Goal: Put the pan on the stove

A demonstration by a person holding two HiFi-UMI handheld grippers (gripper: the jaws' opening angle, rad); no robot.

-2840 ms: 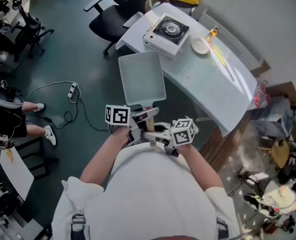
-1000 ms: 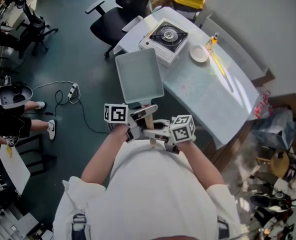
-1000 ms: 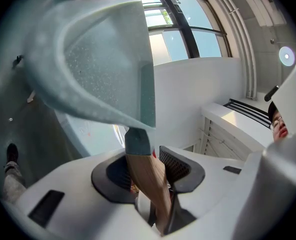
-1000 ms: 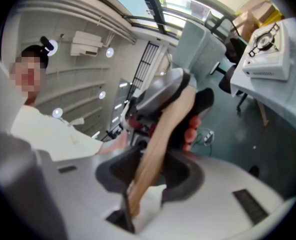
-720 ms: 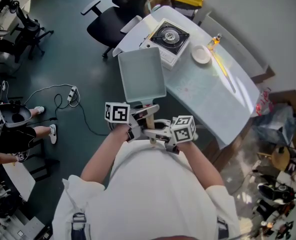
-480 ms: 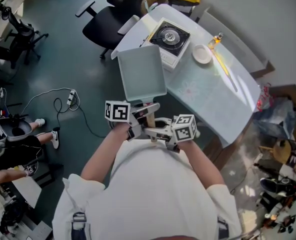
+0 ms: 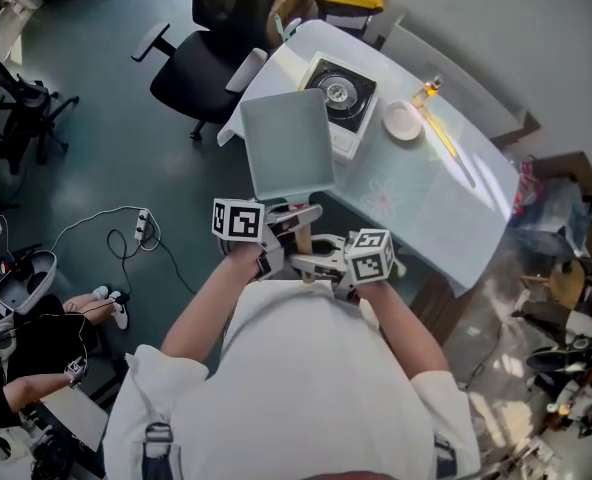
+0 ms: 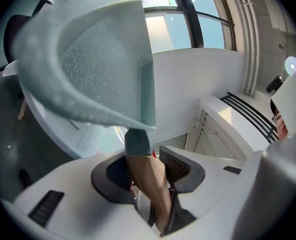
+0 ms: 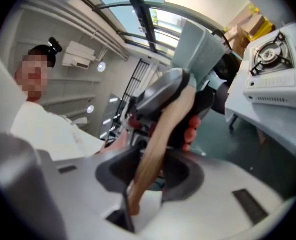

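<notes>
Lab — office chairs (image 7: 191, 63) (power strip (image 7: 140, 225))

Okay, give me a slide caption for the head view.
Two-handed carry: left gripper and right gripper clamp the wooden handle of a square pale-green pan, stove ahead on the white table.

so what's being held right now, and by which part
The pan, by its wooden handle. The left hand-held gripper clamps it next to the pan body; the right hand-held gripper clamps it nearer the free end.
</notes>
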